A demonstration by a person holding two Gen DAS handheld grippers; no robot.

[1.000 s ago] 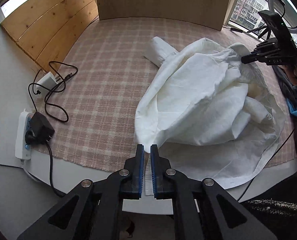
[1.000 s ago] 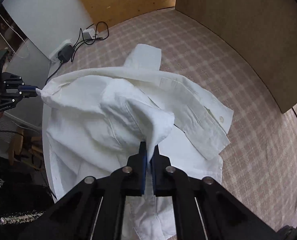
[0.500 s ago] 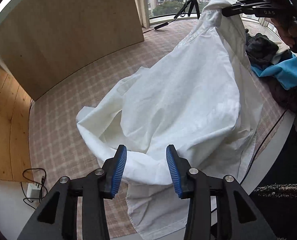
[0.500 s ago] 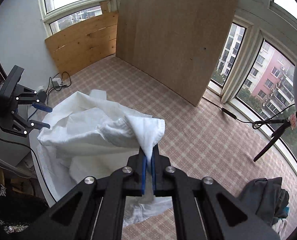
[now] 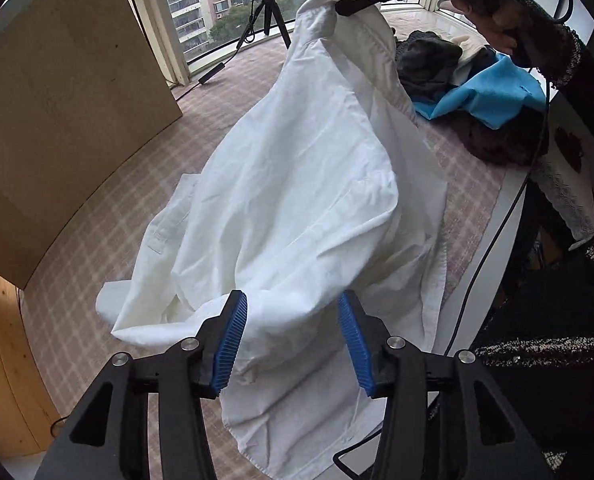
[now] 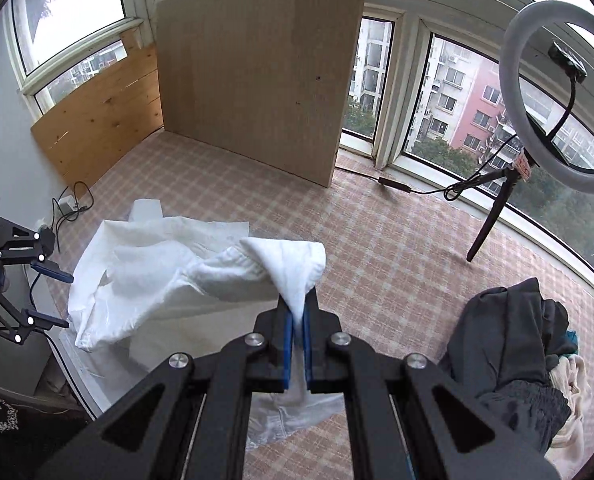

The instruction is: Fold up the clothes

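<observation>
A white shirt (image 5: 309, 184) hangs from my right gripper (image 5: 349, 6), which is raised at the top of the left wrist view and shut on a fold of the shirt's upper edge. The right wrist view shows the same pinch, with cloth (image 6: 293, 268) rising out of the closed pads of the right gripper (image 6: 295, 312). The rest of the shirt (image 6: 145, 272) trails down onto the plaid table cover (image 6: 377, 248). My left gripper (image 5: 291, 304) is open above the shirt's lower folds. Loose cloth shows between its blue pads (image 5: 231, 336) without being pressed. From the right wrist, the left gripper (image 6: 65, 300) is at the table's left edge.
A heap of dark and blue clothes (image 5: 477, 92) lies at the table's right end, seen also as a dark clothes pile (image 6: 509, 344). A cardboard panel (image 6: 257, 92) and wooden boards stand at the back. A ring light (image 6: 511, 48) on a tripod and charger cables (image 6: 71, 204) sit at the edges.
My left gripper has opened, let go of the shirt's edge and swung round. My right gripper has lifted its pinched part of the shirt well above the table.
</observation>
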